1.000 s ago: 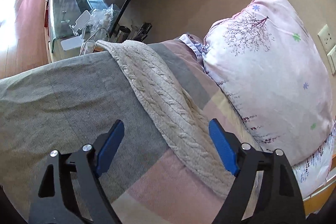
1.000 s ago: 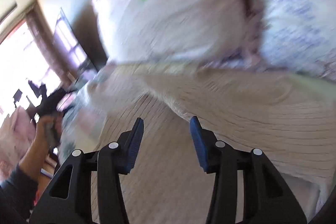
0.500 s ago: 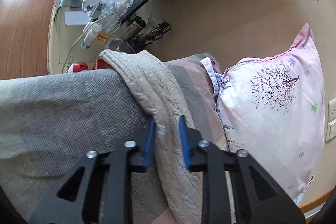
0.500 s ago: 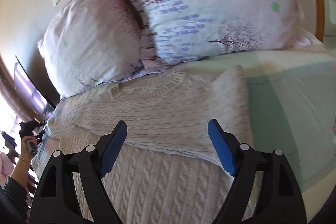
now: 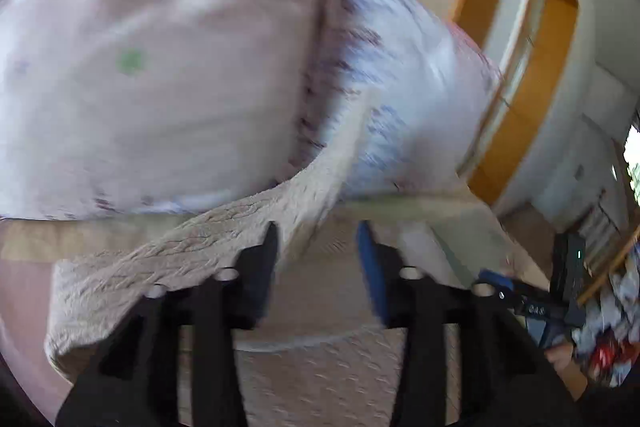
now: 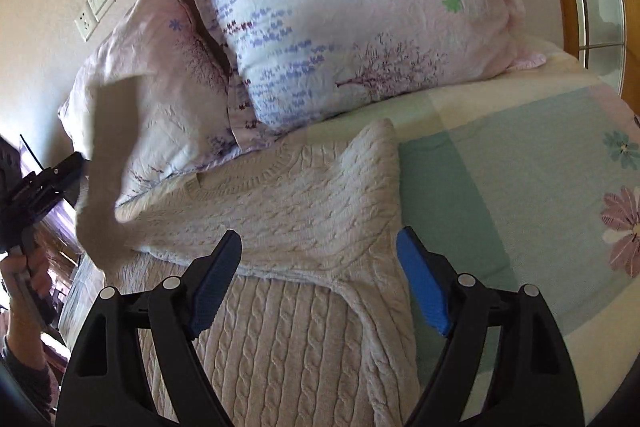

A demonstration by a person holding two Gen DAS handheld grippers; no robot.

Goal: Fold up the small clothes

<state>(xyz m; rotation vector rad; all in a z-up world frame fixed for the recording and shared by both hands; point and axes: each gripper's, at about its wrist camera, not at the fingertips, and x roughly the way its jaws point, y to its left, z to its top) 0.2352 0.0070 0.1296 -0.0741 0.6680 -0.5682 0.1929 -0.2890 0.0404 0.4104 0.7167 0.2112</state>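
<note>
Cable-knit sweater (image 6: 288, 227) lies on the bed under my spread, empty right tool (image 6: 320, 283); my left tool (image 5: 320, 247), seemingly clenched on its sleeve (image 5: 224, 227), should carry it across flat.

Two floral pillows (image 6: 352, 27) lean against the wall at twelve o'clock. A pastel flowered bedspread (image 6: 520, 187) fills three o'clock. Wall sockets (image 6: 94, 9) sit at ten o'clock.

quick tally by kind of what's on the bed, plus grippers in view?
Sweaters: 1, cream cable-knit sweater
Pillows: 2, pink pillow, white-blue pillow
Grippers: 2, left gripper, right gripper
Total: 5
</note>
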